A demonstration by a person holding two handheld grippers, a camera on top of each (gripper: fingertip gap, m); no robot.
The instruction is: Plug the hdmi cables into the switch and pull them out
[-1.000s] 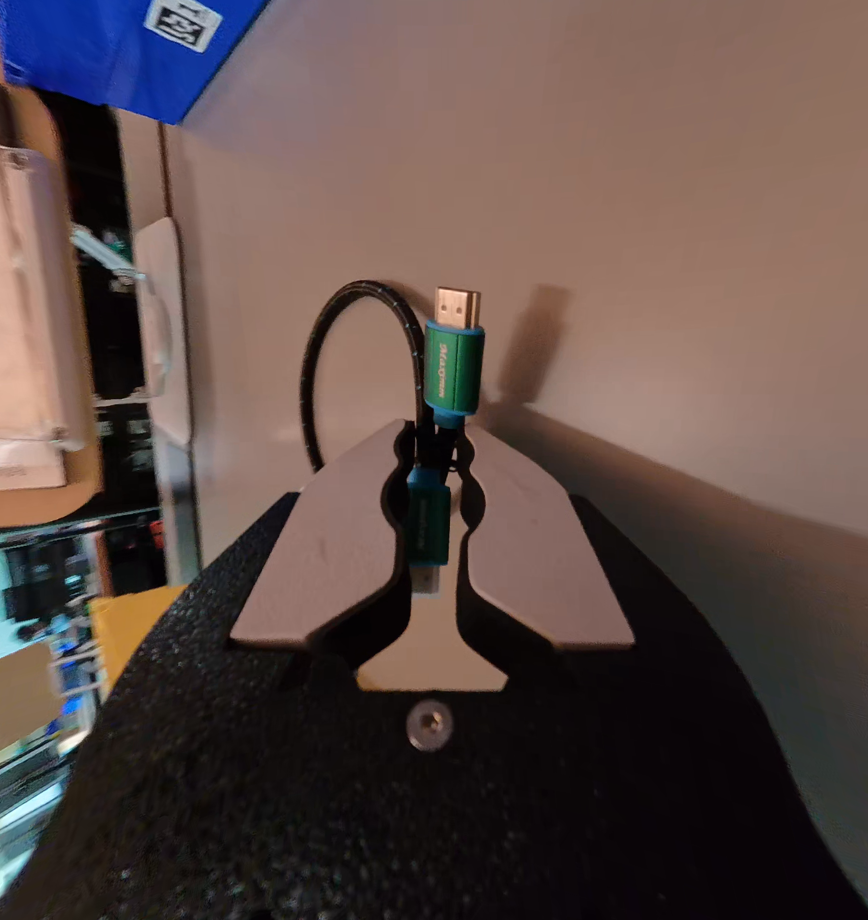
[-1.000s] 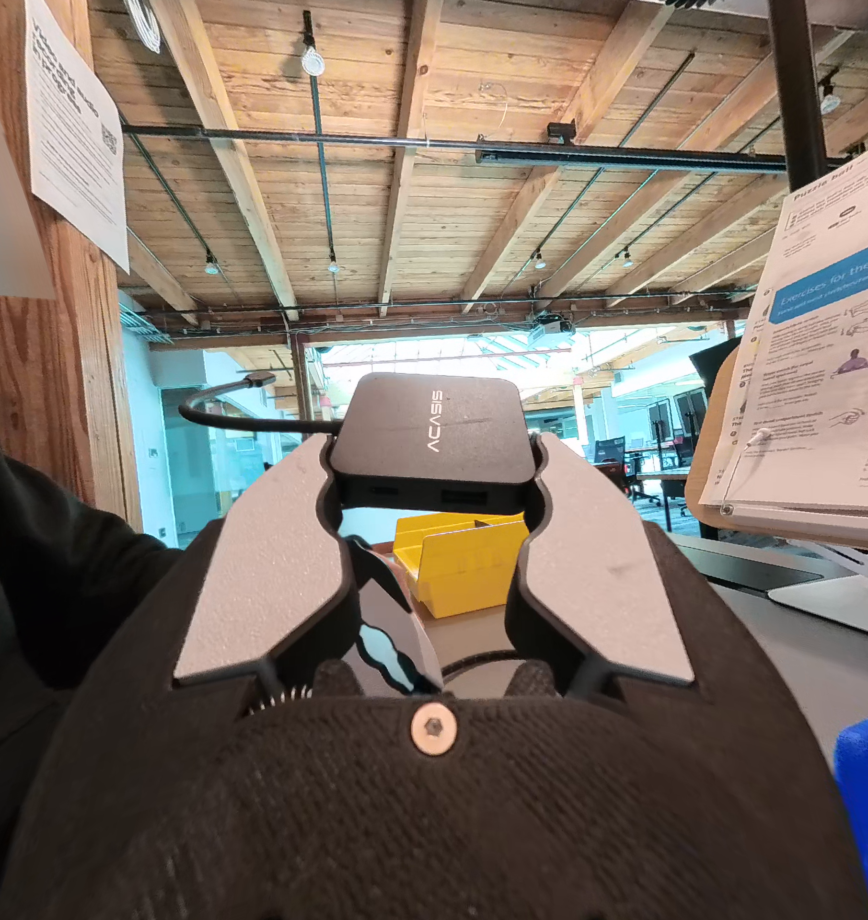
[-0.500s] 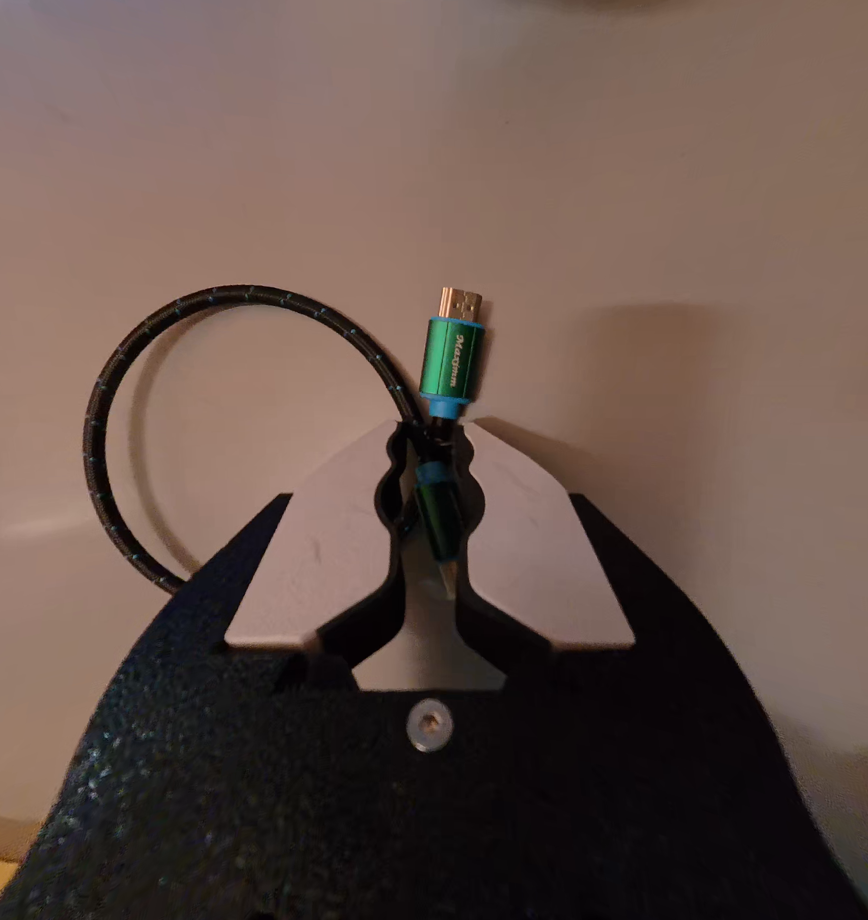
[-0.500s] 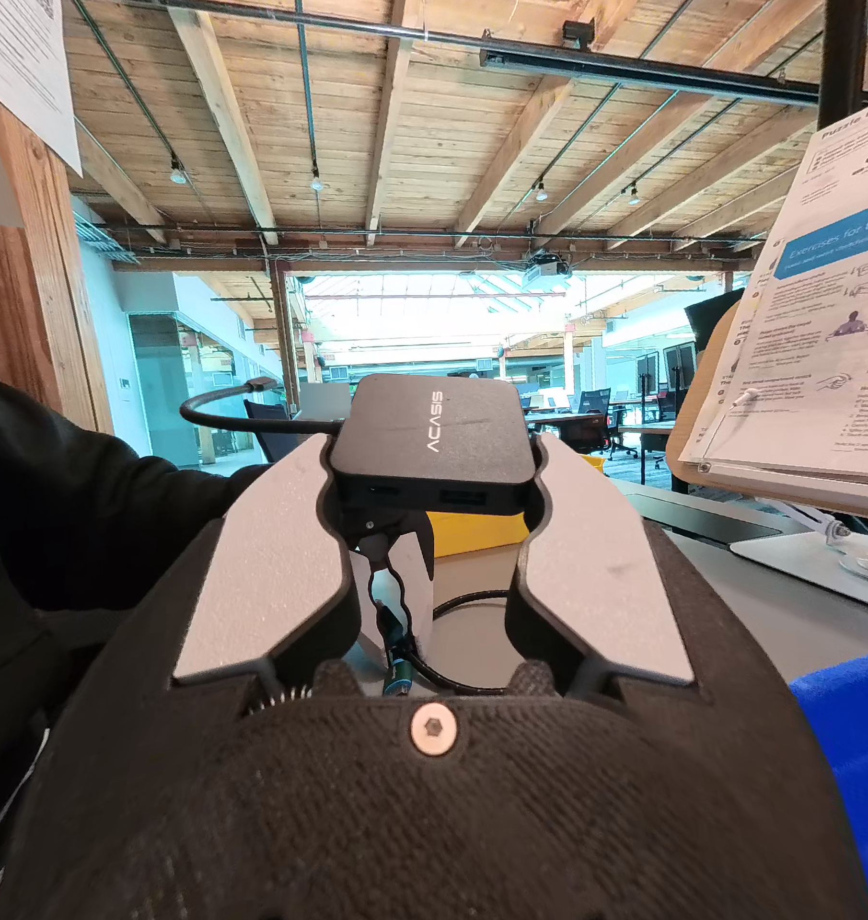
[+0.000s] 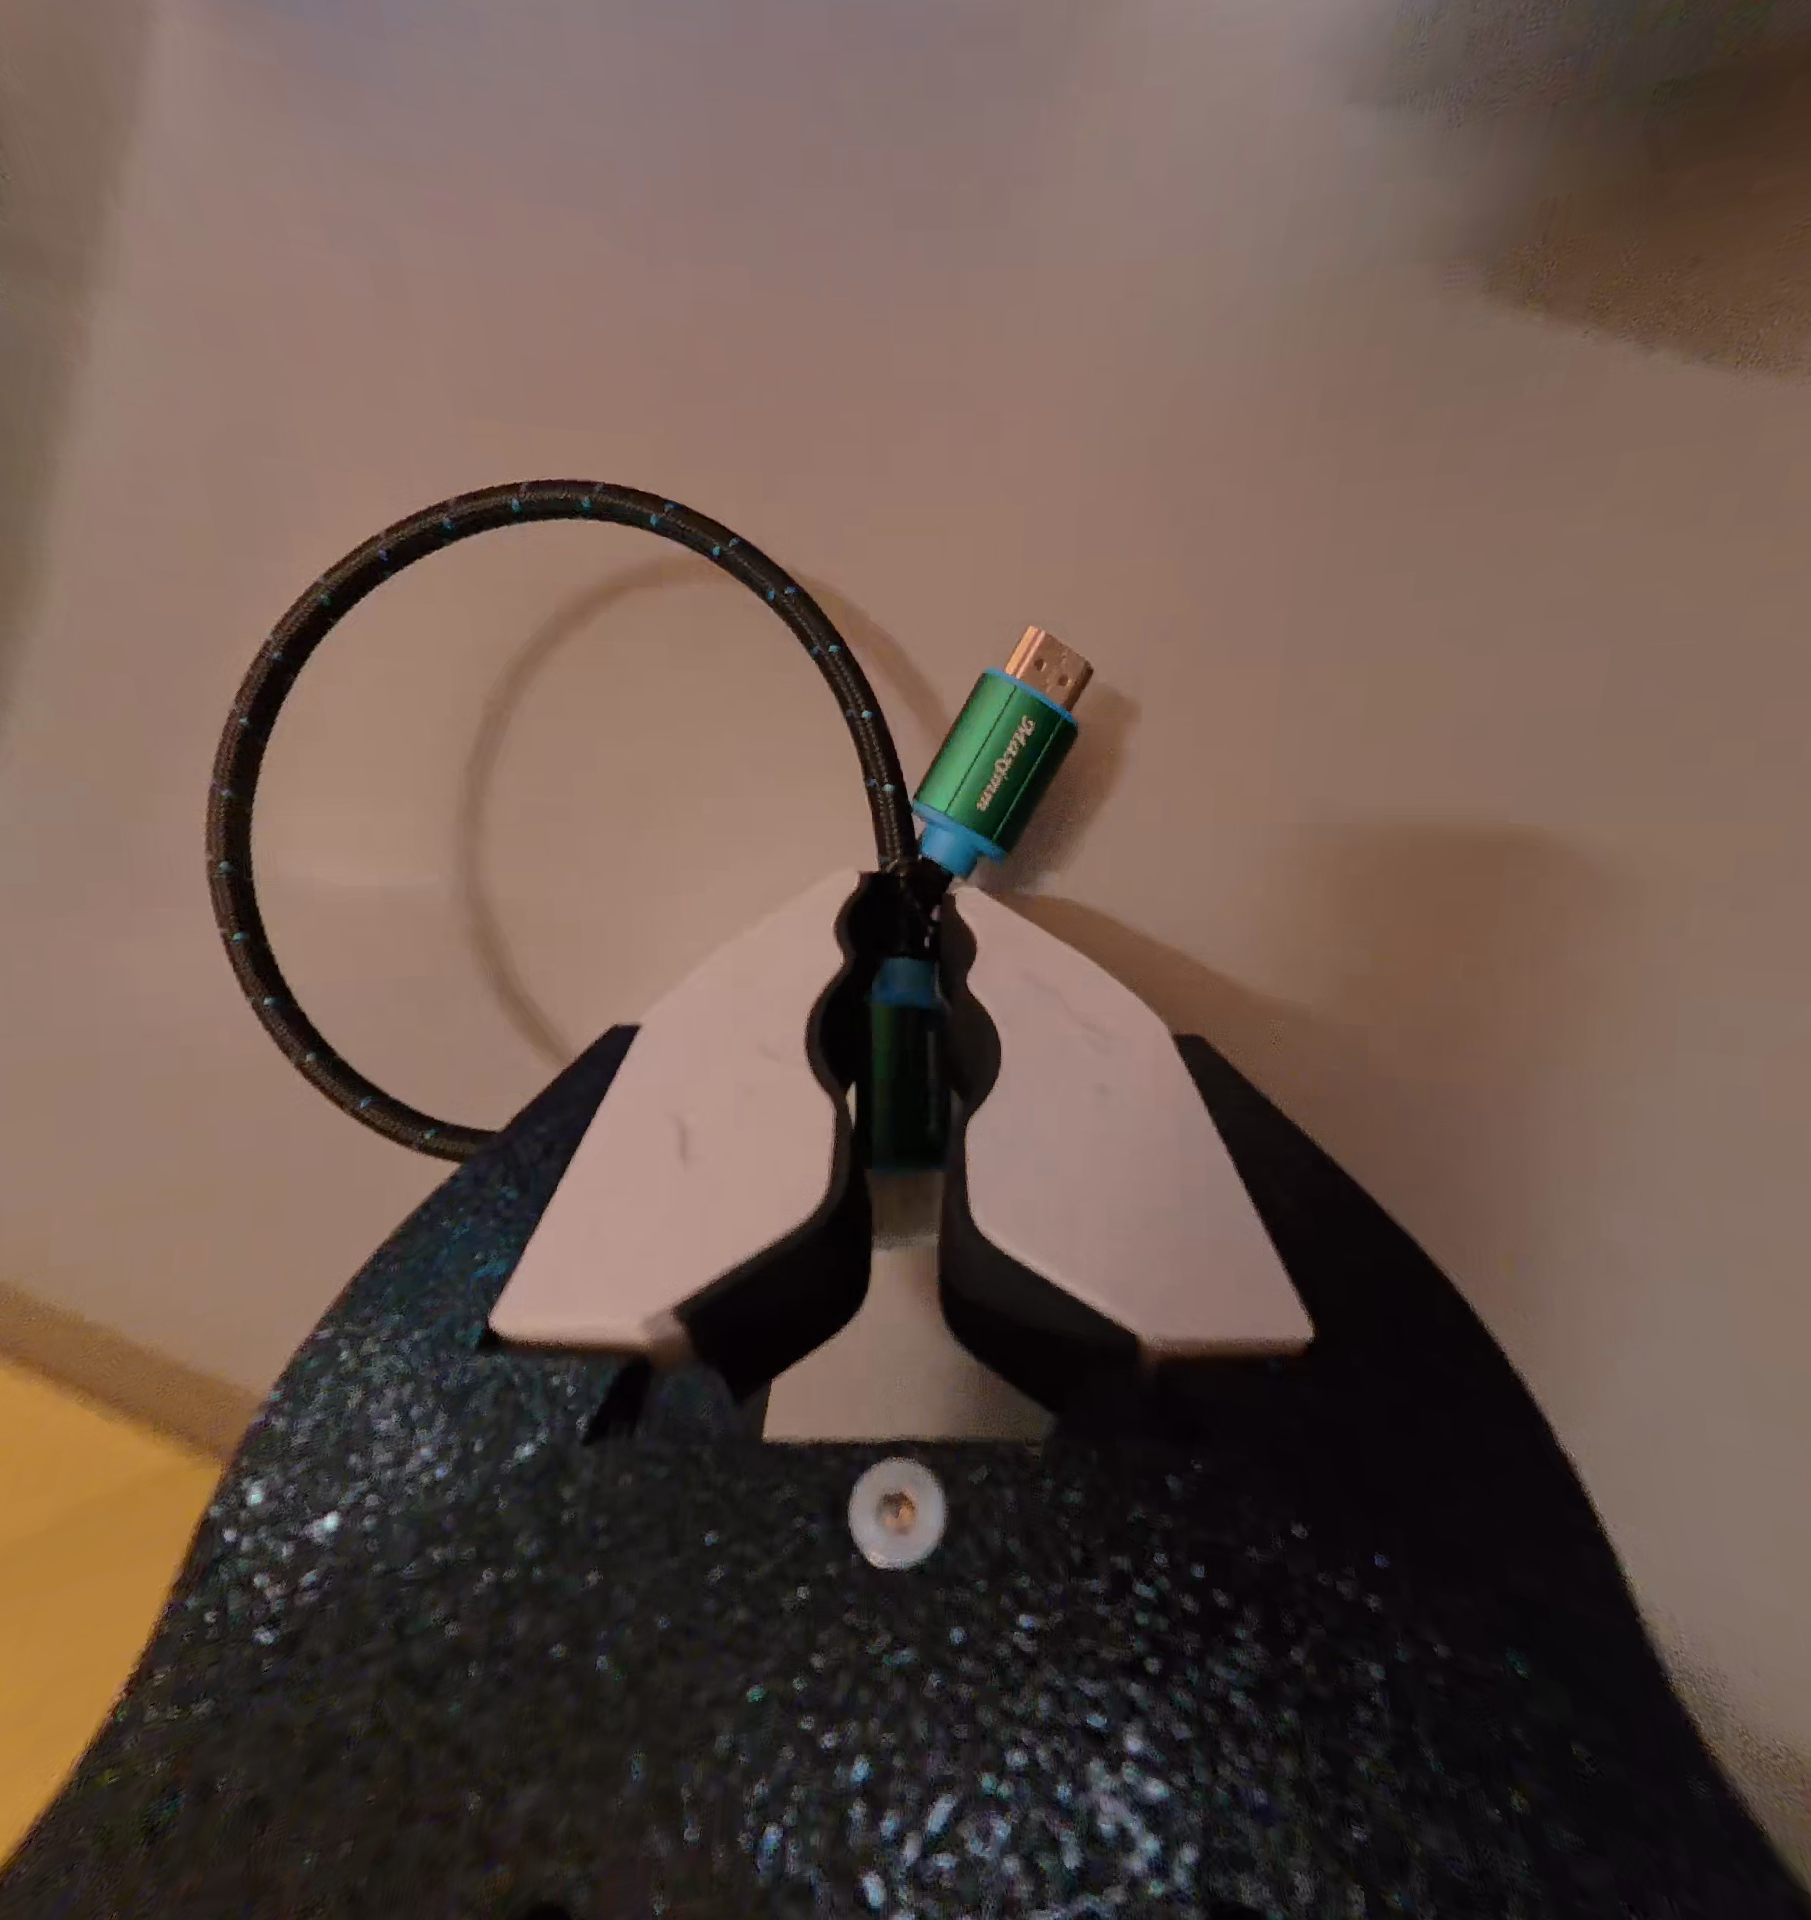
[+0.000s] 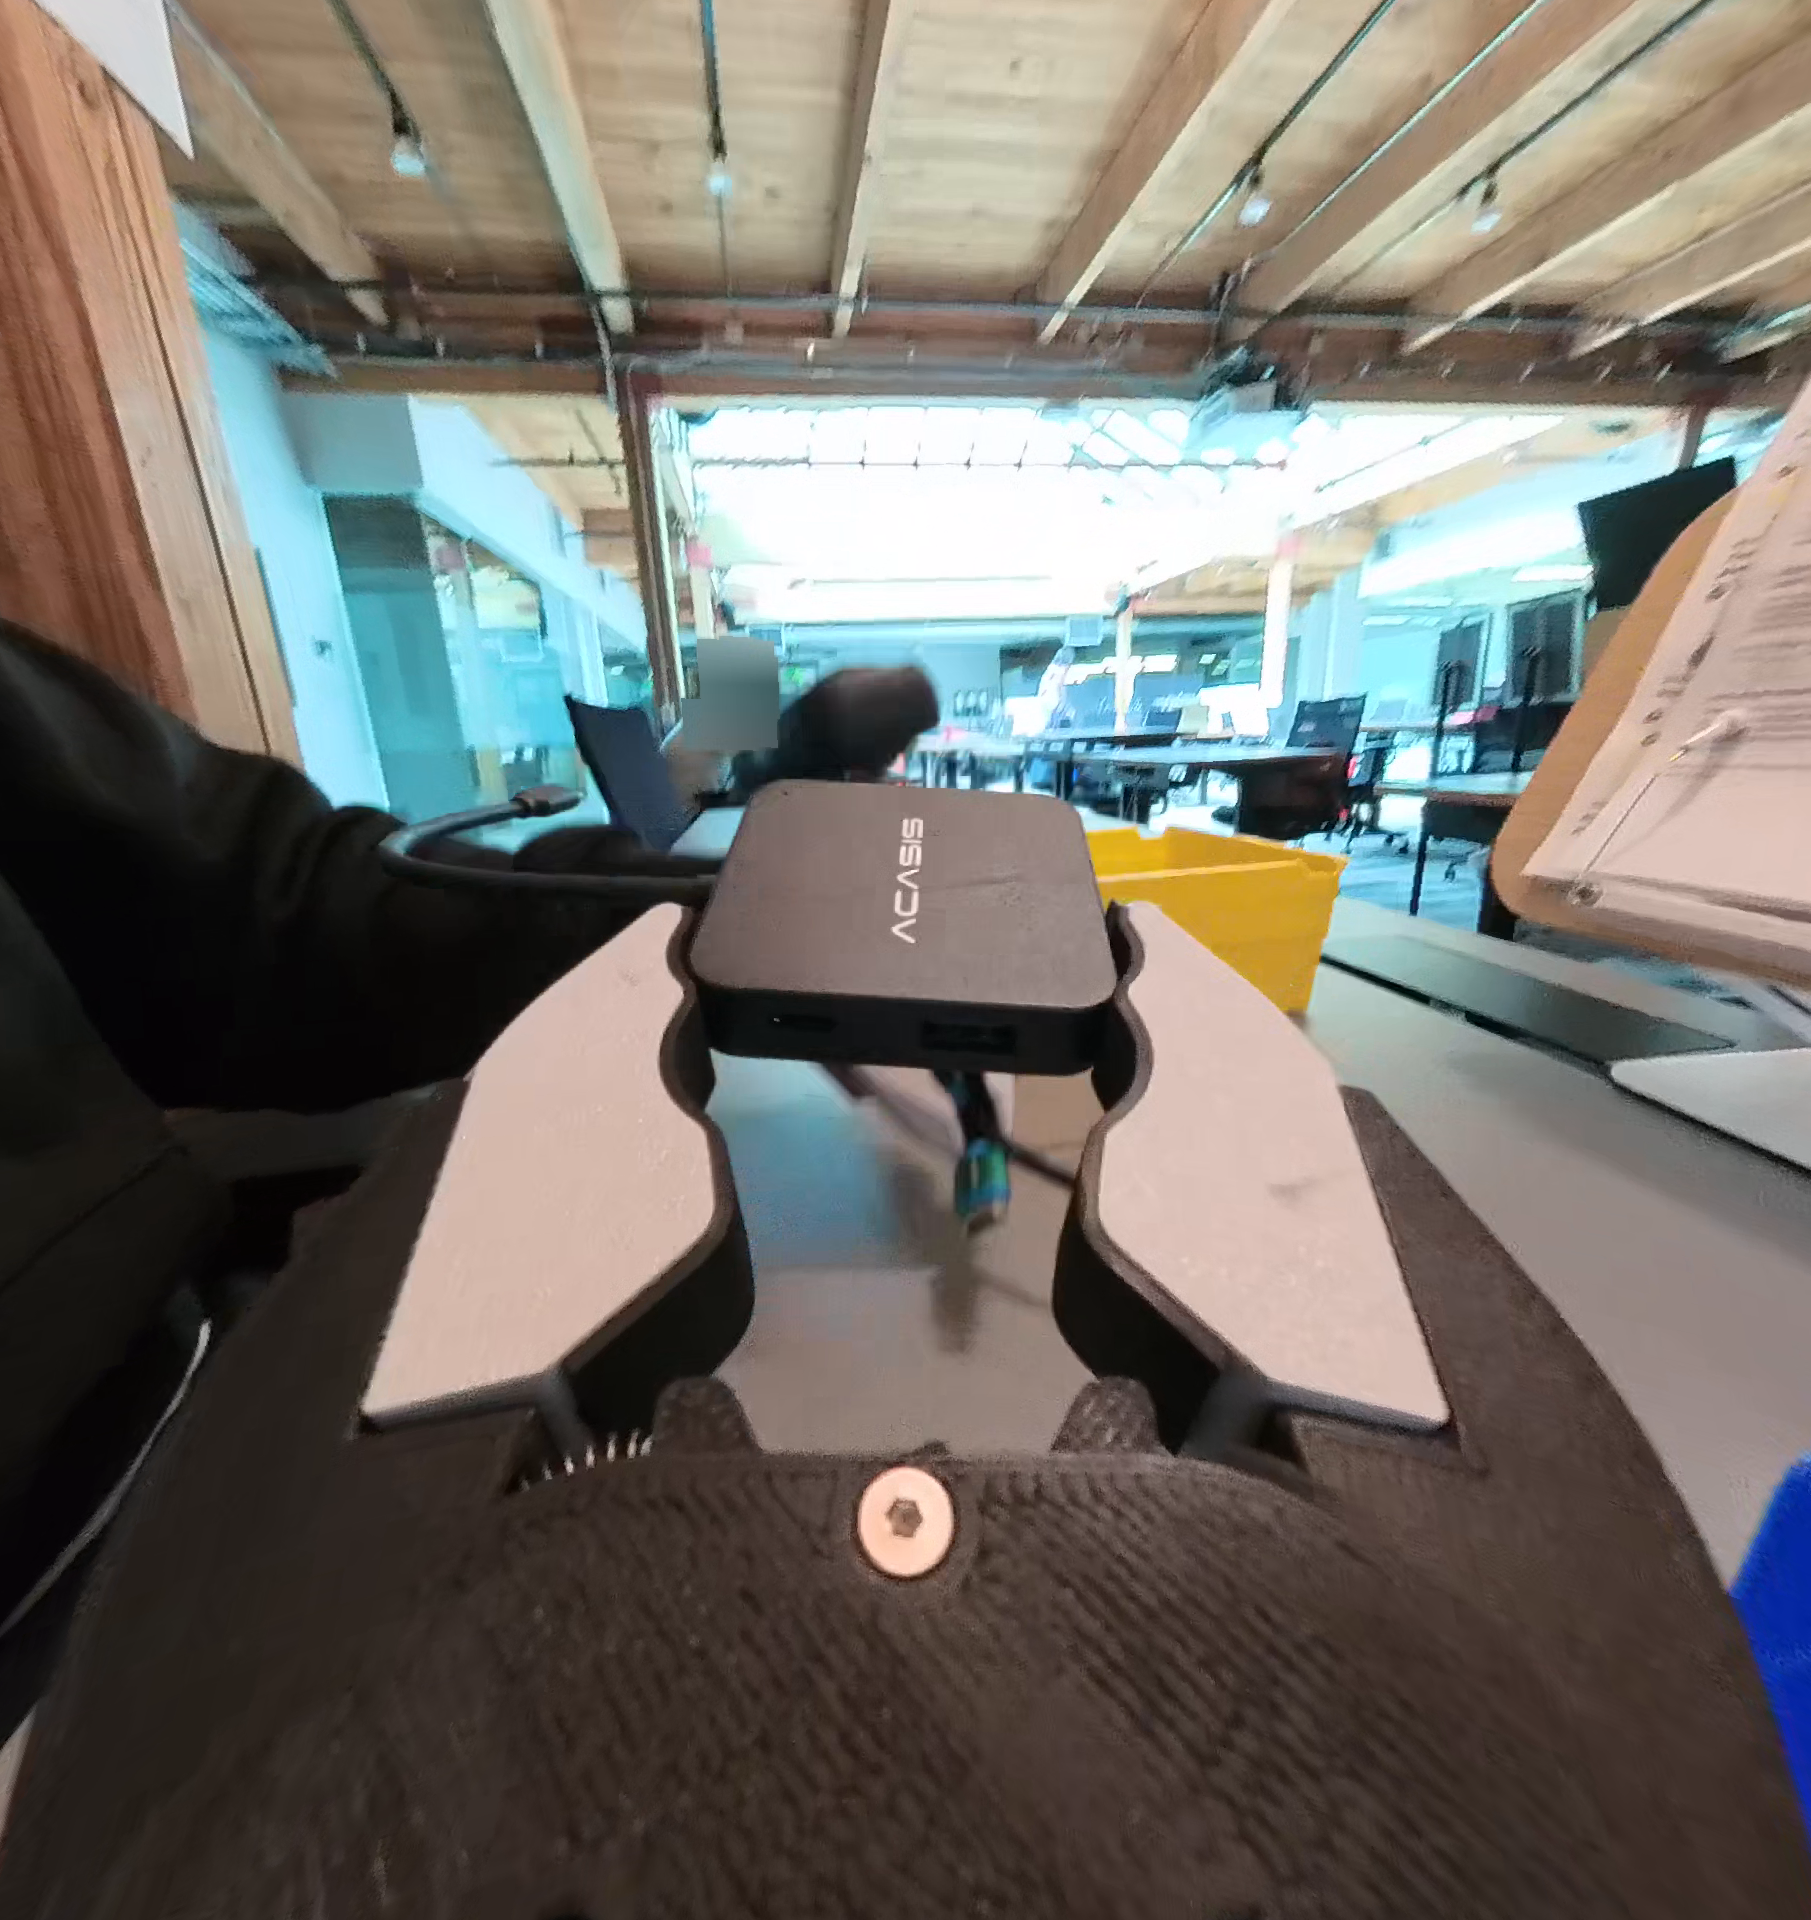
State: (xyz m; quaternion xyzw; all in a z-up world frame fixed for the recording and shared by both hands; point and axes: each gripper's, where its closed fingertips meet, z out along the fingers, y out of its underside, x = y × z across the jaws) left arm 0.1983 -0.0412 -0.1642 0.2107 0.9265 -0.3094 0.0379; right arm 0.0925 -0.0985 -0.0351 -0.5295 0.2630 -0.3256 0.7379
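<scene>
In the left wrist view my left gripper (image 5: pixel 906 883) is shut on a black braided HDMI cable (image 5: pixel 257 831) just behind one green plug (image 5: pixel 1000 764). That plug sticks out past the fingertips, tilted up to the right, with its gold tip free. The cable loops left and back, and its second green plug (image 5: pixel 906 1081) lies between the fingers. In the right wrist view my right gripper (image 6: pixel 906 935) is shut on the black switch (image 6: pixel 906 904), held level above the table, ports facing me. A blurred green plug (image 6: pixel 979 1184) shows below the switch.
The switch's own short lead (image 6: pixel 527 831) curves left toward a person's dark sleeve (image 6: pixel 153 883). A yellow bin (image 6: pixel 1223 894) stands behind the switch, a paper stand (image 6: pixel 1711 779) at right, a blue object (image 6: pixel 1805 1662) at lower right. The grey table (image 6: pixel 1503 1195) lies beneath.
The left gripper has swung over the plain table, and the free plug now tilts right. The right gripper with the switch has tipped downward, and the green plug below it has shifted right.
</scene>
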